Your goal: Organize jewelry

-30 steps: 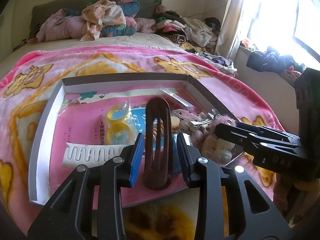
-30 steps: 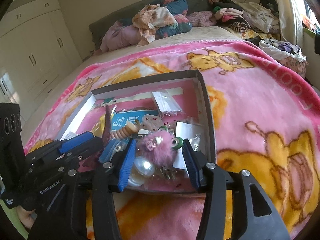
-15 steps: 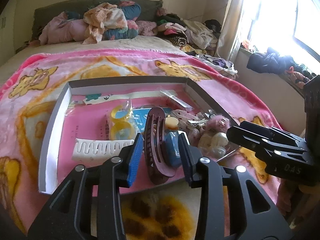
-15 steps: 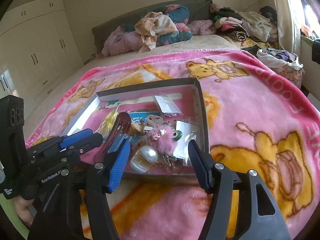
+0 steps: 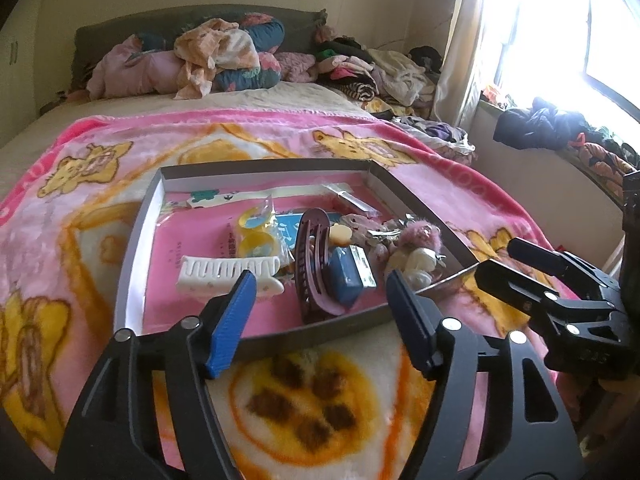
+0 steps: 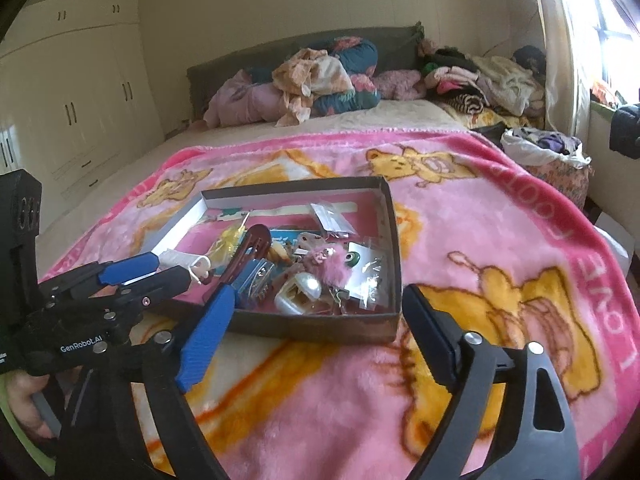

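A shallow grey box (image 5: 256, 168) (image 6: 320, 328) lies on the pink blanket (image 6: 460, 392). Inside it are a brown hair clip (image 5: 310, 264) (image 6: 248, 248), a white clip (image 5: 224, 274), yellow rings (image 5: 256, 236), a blue piece (image 5: 348, 276), a pink fluffy charm (image 5: 420, 236) (image 6: 328, 264) and a pearly clip (image 6: 300, 290). My left gripper (image 5: 320, 280) (image 6: 160, 268) hovers at the box's near rim, jaws opening, nothing between them. My right gripper (image 6: 318, 294) (image 5: 520, 264) hangs before the near right corner, jaws opening wide and empty.
Heaped clothes and pillows (image 5: 216, 56) cover the head of the bed. A wardrobe (image 6: 72, 112) stands at the left, and a window sill with clothes (image 5: 560, 128) at the right. A hand (image 6: 24, 396) holds the left gripper.
The left jaws let go of the brown clip, which now lies tilted in the box. Both grippers opened wider and drew back from the box toward its near rim.
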A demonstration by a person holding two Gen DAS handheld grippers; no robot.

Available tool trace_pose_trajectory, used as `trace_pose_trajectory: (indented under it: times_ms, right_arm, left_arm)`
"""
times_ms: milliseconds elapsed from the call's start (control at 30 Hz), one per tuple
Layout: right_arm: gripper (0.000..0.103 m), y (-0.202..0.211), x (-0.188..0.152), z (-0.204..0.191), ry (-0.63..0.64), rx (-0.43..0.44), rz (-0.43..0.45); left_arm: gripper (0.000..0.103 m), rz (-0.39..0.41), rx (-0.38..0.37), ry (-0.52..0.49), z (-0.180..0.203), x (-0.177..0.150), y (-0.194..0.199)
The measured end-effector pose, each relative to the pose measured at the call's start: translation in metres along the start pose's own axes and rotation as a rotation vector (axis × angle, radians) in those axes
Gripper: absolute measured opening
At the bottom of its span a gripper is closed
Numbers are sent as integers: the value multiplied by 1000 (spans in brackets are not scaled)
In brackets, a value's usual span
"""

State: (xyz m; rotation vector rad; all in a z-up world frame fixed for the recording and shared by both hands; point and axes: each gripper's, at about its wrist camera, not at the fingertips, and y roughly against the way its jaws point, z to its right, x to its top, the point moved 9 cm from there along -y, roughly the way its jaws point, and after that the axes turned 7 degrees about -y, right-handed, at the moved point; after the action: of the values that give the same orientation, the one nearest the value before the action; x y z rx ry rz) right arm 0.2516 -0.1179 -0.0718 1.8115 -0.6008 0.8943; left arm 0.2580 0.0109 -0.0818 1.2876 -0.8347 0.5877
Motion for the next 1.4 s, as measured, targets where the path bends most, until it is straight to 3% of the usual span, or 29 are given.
trace_pose_trajectory:
  times_ms: [467,533,1233,1400]
  right_arm:
    - [90,33,-17,6,-20,-29,98]
    - [97,37,-19,8,-24,-38,115]
    - [97,66,-51,14,-25,-79,282]
    - [97,64,-63,13,-6,-85,263]
  left_arm:
    - [91,55,37,-31,5,-11,32]
    - [91,61,34,-31,6,-14,35]
    - [91,125,115,-31,7,-43,53]
    - [91,131,138,-40,6,-49,57]
